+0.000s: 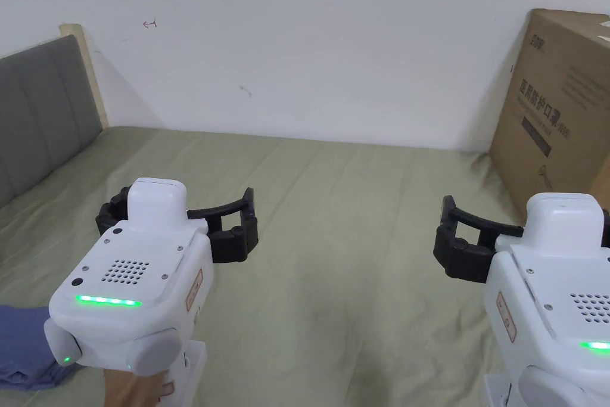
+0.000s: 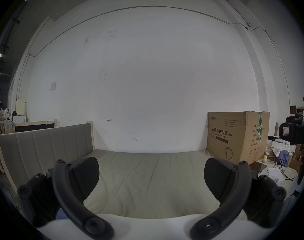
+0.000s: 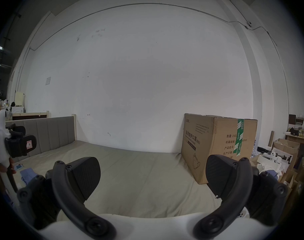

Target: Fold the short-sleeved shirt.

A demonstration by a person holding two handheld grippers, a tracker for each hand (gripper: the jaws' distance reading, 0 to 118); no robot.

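Blue shirt (image 1: pixel 24 345) bunched, bed's left edge

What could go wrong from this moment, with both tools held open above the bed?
1. The blue garment lies bunched at the near left edge of the bed, behind the left tool; a blind reach may catch several layers at once.
2. The cardboard box stands on the bed close to the right tool, so spreading the garment flat there may bump it.
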